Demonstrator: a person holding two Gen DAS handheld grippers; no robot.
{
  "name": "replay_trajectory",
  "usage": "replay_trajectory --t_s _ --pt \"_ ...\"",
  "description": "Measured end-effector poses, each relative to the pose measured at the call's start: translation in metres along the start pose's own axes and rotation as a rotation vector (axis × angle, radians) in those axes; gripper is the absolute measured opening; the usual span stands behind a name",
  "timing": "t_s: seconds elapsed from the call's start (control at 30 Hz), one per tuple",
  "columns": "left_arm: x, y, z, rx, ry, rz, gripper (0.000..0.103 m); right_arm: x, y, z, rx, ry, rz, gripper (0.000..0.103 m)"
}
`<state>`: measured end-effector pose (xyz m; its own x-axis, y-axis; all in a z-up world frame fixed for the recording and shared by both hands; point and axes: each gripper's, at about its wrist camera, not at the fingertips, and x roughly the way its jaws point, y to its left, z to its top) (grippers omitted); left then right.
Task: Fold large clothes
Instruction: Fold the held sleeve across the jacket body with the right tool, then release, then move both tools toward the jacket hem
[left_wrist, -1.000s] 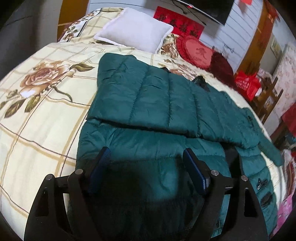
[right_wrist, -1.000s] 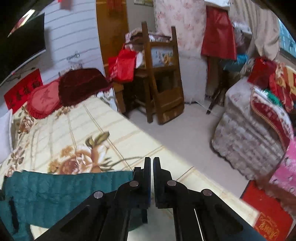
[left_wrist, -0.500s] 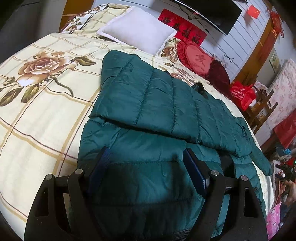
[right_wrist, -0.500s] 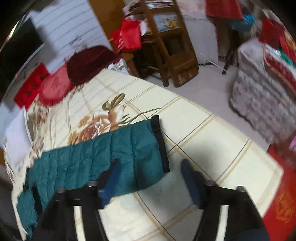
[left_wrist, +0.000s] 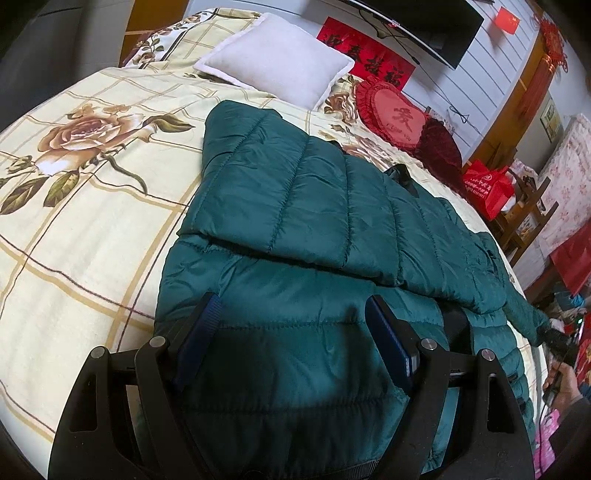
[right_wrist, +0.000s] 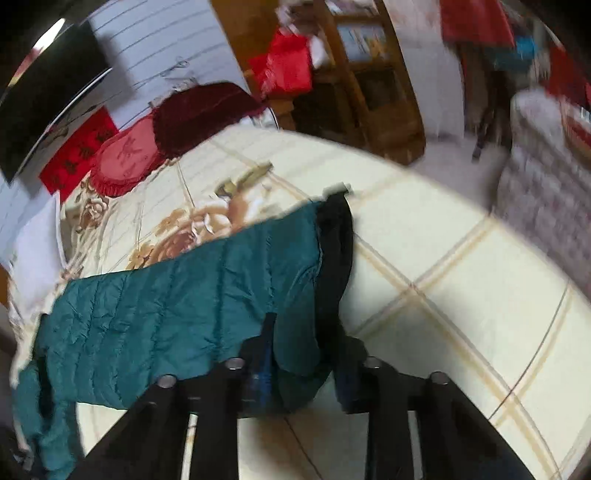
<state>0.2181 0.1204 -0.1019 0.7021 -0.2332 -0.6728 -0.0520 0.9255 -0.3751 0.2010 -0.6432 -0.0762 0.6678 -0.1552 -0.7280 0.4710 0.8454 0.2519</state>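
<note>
Jacket (left_wrist: 295, 206), teal, lies half-folded on the bed (left_wrist: 92, 229). Your left gripper (left_wrist: 291, 328) hovers with jaws spread, empty; your right gripper (right_wrist: 303, 354) has jaws clenched on the cuff (right_wrist: 332, 258). A shallow pinch may let slick fabric slip mid-fold.

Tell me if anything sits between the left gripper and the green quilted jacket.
Nothing visible does. The left gripper hangs open directly above the green quilted jacket, with only bare fabric between its fingers.
</note>
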Motion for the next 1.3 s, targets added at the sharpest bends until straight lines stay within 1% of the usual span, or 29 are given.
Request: replay_trajectory --t_s 0.07,0.2,0.23,0.27,0.3,0.43,0.47,0.53,0.57,0.67,0.7,0.73,0.8,0.9,0.97,1.0,1.03,1.1,1.13,1.17,1.2,1.23,1.3 --pt "0.000 0.000 0.000 0.001 0.000 0.003 0.081 -0.012 0.015 0.003 -0.043 -0.043 -0.005 0.020" --pt "0.001 -0.001 0.000 0.009 0.002 0.032 0.081 -0.055 0.064 0.012 -0.124 -0.139 0.060 0.020" --pt "0.002 -0.003 0.000 0.016 0.004 0.048 0.081 -0.070 0.084 0.013 -0.148 -0.158 0.116 0.020" --pt "0.003 -0.005 0.000 0.028 0.008 0.072 0.081 -0.076 0.098 0.012 -0.166 -0.166 0.139 0.020" --pt "0.004 -0.007 0.000 0.035 0.011 0.087 0.081 -0.089 0.122 0.009 -0.199 -0.181 0.181 0.020" --pt "0.004 -0.018 0.000 0.102 0.051 0.209 0.081 -0.120 0.202 -0.007 -0.274 -0.198 0.329 0.020" --pt "0.000 -0.018 0.001 0.102 0.050 0.221 0.081 -0.124 0.222 -0.013 -0.289 -0.193 0.363 0.020" --pt "-0.018 -0.010 0.001 0.088 0.014 0.230 0.081 -0.134 0.260 -0.027 -0.325 -0.189 0.423 0.020" --pt "-0.027 -0.005 0.001 0.091 -0.003 0.263 0.081 -0.138 0.279 -0.035 -0.344 -0.186 0.454 0.020" --pt "-0.037 0.008 -0.003 0.106 0.009 0.397 0.081 -0.147 0.346 -0.068 -0.408 -0.159 0.561 0.020" --pt "-0.038 0.011 -0.004 0.102 0.014 0.413 0.081 -0.147 0.366 -0.078 -0.424 -0.146 0.589 0.020" --pt "-0.037 0.017 -0.007 0.087 0.031 0.420 0.081 -0.147 0.385 -0.090 -0.442 -0.127 0.616 0.019" --pt "-0.034 0.024 -0.012 0.063 0.059 0.393 0.081 -0.140 0.419 -0.118 -0.482 -0.087 0.651 0.019" --pt "-0.028 0.026 -0.019 0.063 0.067 0.384 0.081 -0.117 0.452 -0.156 -0.511 -0.003 0.677 0.020" --pt "-0.025 0.025 -0.020 0.068 0.067 0.380 0.081 -0.093 0.463 -0.182 -0.533 0.050 0.645 0.020" --pt "-0.024 0.026 -0.020 0.067 0.069 0.374 0.081 -0.086 0.464 -0.191 -0.538 0.069 0.628 0.020" --pt "-0.023 0.026 -0.019 0.063 0.075 0.368 0.081 -0.074 0.465 -0.201 -0.547 0.108 0.598 0.020" --pt "-0.022 0.027 -0.015 0.058 0.087 0.354 0.081 -0.055 0.462 -0.212 -0.534 0.191 0.571 0.030" --pt "-0.022 0.025 -0.013 0.058 0.092 0.349 0.081 -0.049 0.454 -0.211 -0.508 0.220 0.584 0.048" --pt "-0.024 0.024 -0.010 0.055 0.096 0.338 0.081 -0.048 0.447 -0.208 -0.476 0.241 0.615 0.067" --pt "-0.029 0.022 -0.007 0.050 0.086 0.324 0.081 -0.049 0.443 -0.207 -0.451 0.264 0.662 0.075" --pt "-0.035 0.019 -0.002 0.045 0.066 0.304 0.081 -0.056 0.441 -0.207 -0.452 0.259 0.677 0.080" --pt "-0.048 0.009 0.007 0.044 0.026 0.277 0.081 -0.069 0.437 -0.204 -0.472 0.229 0.676 0.080"
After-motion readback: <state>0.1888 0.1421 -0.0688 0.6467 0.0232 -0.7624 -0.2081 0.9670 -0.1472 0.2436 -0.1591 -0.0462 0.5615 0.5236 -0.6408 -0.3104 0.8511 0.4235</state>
